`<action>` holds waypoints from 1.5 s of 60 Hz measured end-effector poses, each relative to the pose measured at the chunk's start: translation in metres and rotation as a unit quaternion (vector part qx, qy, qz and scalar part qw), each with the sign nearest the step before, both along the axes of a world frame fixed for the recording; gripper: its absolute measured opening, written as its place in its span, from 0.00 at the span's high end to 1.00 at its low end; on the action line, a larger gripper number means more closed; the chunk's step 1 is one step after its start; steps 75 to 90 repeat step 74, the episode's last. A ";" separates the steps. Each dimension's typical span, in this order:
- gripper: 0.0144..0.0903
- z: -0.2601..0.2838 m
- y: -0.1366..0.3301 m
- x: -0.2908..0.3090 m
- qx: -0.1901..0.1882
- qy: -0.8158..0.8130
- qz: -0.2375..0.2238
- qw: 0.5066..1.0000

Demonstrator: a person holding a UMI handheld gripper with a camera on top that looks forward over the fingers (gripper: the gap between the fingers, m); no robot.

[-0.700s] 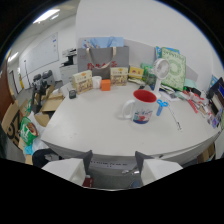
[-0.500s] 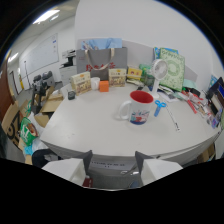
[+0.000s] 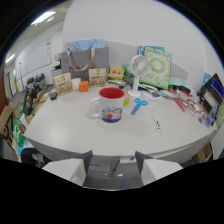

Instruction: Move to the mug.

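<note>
Closer now than half a second ago, the white ceramic mug with a red inside and red rim (image 3: 110,105) sits nearer the middle of the view, ahead of the gripper (image 3: 113,169) and well beyond its fingertips. It stands upright on the pale round table (image 3: 75,130), handle toward the left. Both pale fingers (image 3: 75,167) are spread wide with nothing between them. Blue-handled scissors (image 3: 138,105) lie just right of the mug, a small white desk fan (image 3: 137,70) behind them.

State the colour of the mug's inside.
Red. The mug is white outside with a printed band; its red interior and rim show in the gripper view, beyond the open fingers.
</note>
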State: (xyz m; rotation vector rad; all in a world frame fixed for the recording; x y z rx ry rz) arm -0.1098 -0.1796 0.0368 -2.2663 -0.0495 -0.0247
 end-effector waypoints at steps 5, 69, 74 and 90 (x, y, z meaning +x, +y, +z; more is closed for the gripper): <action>0.09 -0.005 0.011 0.006 0.001 0.005 0.000 1.000; 0.09 -0.027 0.127 0.006 0.009 0.025 0.041 0.999; 0.09 -0.028 0.126 0.005 0.008 0.026 0.040 0.999; 0.09 -0.028 0.126 0.005 0.008 0.026 0.040 0.999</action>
